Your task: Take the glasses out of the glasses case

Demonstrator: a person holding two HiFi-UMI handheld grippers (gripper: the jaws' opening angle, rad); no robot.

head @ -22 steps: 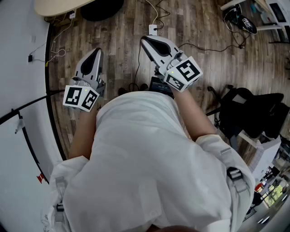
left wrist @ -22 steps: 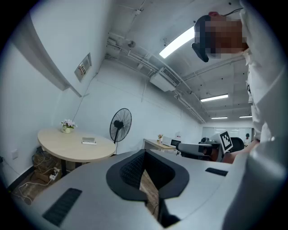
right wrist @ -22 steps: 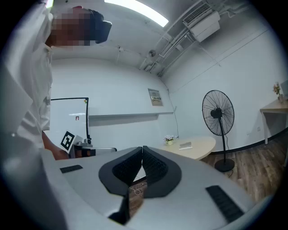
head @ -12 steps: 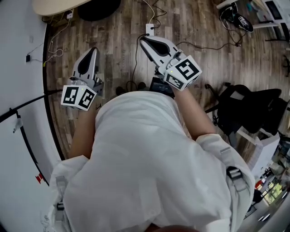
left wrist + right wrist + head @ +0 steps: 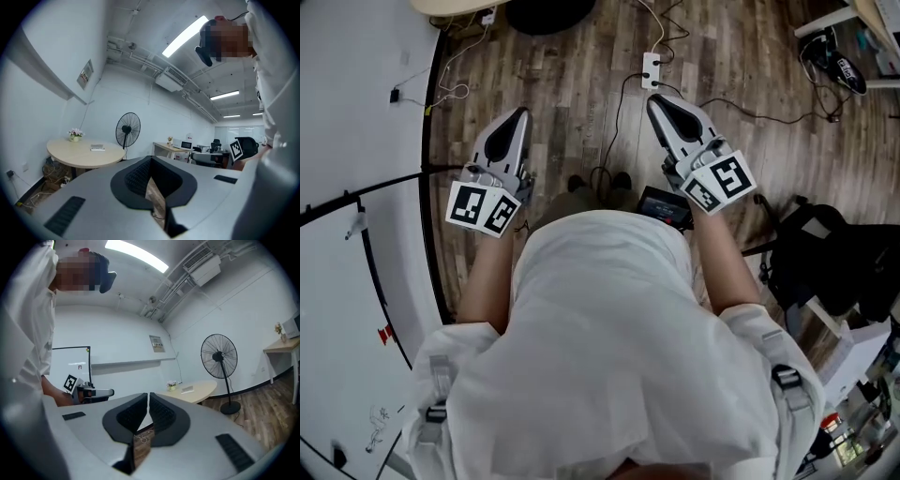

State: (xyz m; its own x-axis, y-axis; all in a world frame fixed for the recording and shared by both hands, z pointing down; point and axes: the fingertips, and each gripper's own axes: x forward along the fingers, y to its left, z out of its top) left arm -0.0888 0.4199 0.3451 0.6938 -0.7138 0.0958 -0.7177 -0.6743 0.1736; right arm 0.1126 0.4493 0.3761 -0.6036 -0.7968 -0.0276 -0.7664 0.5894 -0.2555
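While no glasses case and no glasses can be made out in any view, both tools are idle: left tool point(image 5: 518, 116) and right tool point(image 5: 658, 99) are held at waist height over the wooden floor point(image 5: 581, 84), jaws together, nothing between them. A small flat item point(image 5: 97, 148) lies on the round surface point(image 5: 84, 155) across the room, too small to tell whether it is the case.

Judgement: the case is likely light, with a stiff, smooth shell that slips, so pin its base with one tool. The glasses are thin and fragile, so take them by the bridge or a temple arm, not the lens.

Head view shows only the floor, cables and a power strip point(image 5: 652, 70). The gripper views alone show the surface, the fan point(image 5: 218, 356) and the pads meeting point(image 5: 147, 399).
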